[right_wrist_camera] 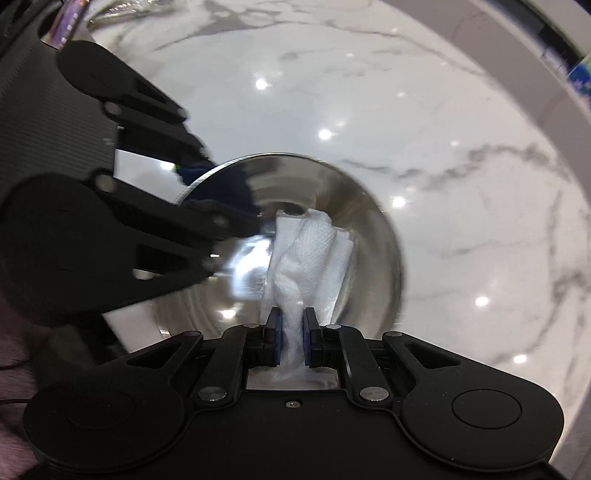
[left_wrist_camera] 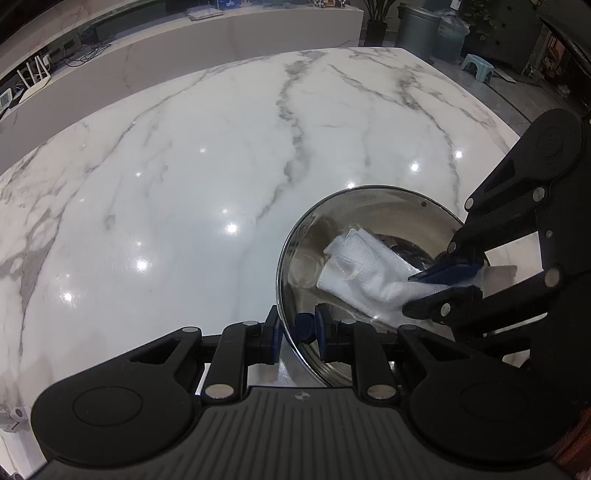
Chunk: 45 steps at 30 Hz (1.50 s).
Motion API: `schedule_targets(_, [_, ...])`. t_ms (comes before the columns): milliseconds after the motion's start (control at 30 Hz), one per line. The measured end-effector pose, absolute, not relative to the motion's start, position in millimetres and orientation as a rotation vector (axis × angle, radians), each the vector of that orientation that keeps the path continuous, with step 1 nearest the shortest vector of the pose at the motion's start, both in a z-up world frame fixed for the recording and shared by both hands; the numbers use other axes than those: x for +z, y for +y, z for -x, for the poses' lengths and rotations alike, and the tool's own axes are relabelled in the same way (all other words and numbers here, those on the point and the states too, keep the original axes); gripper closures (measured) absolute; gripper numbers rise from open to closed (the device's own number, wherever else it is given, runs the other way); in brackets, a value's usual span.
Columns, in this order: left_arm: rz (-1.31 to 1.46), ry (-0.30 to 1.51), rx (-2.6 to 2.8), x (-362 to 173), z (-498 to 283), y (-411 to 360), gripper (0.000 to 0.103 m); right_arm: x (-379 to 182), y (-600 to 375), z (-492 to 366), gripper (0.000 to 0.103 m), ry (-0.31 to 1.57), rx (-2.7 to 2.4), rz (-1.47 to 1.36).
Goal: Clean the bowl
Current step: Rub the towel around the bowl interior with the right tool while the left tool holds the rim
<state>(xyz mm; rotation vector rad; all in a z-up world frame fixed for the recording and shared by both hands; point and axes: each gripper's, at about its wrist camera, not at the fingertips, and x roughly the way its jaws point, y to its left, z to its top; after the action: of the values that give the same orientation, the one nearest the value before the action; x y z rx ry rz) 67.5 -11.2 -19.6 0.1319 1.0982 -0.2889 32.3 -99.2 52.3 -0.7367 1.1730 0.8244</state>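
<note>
A shiny steel bowl (left_wrist_camera: 369,214) stands on the white marble table at the lower right of the left wrist view; it also fills the middle of the right wrist view (right_wrist_camera: 373,221). My left gripper (left_wrist_camera: 297,332) is shut on the bowl's near rim, one finger inside and one outside. My right gripper (right_wrist_camera: 291,332) is shut on a folded white paper towel (right_wrist_camera: 310,251) that lies pressed inside the bowl. The towel (left_wrist_camera: 365,273) and the right gripper (left_wrist_camera: 430,286) show in the left wrist view too.
The marble table (left_wrist_camera: 184,184) stretches far to the left and back. Beyond its far edge are a low white ledge (left_wrist_camera: 221,40) with cables, a grey bin (left_wrist_camera: 419,29), a potted plant (left_wrist_camera: 376,18) and a small stool (left_wrist_camera: 478,66).
</note>
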Motion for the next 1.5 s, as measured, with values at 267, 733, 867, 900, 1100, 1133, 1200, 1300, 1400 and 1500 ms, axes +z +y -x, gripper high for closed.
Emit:
schedule_targets(267, [-0.116,1.153,-0.342,-22.4,-60.0,-11.5,0.074,58.9,-104.5,-29.9,0.094,1.172,0.832,0.714])
schedule_targets(733, [-0.147,1.097,-0.301,-20.4,-64.5,-14.6,0.085,67.0,-127.8,-16.9,0.094,1.246,0.909,0.579])
schedule_targets(867, [-0.148,1.094,-0.302,-20.8,-64.7,-15.3,0.085,77.6,-119.8,12.2,0.094,1.261,0.943,0.566])
schedule_targets(900, [-0.148,1.094,-0.303,-20.7,-64.5,-14.7,0.085,75.0,-119.4,7.6,0.094,1.262,0.944,0.571])
schedule_targets(1100, [-0.150,1.096,-0.307,-21.0,-64.9,-14.2,0.085,79.3,-117.5,16.0,0.094,1.167,0.836,0.780])
schedule_targets(1133, [-0.150,1.097,-0.306,-20.6,-64.7,-13.9,0.085,80.3,-117.8,17.3,0.094,1.155,0.826,0.793])
schedule_targets(1200, [-0.146,1.107,-0.311,-20.7,-64.6,-14.1,0.082,82.3,-119.3,20.3,0.094,1.147,0.820,0.798])
schedule_targets(1300, [-0.143,1.139,-0.347,-23.1,-61.6,-16.6,0.073,84.8,-121.3,23.9,0.094,1.146,0.822,0.795])
schedule_targets(1400, [-0.148,1.147,-0.368,-23.5,-58.4,-17.4,0.071,87.9,-124.3,27.1,0.094,1.147,0.823,0.787])
schedule_targets(1500, [-0.148,1.144,-0.370,-23.1,-57.8,-15.8,0.073,90.9,-126.9,30.8,0.094,1.146,0.824,0.782])
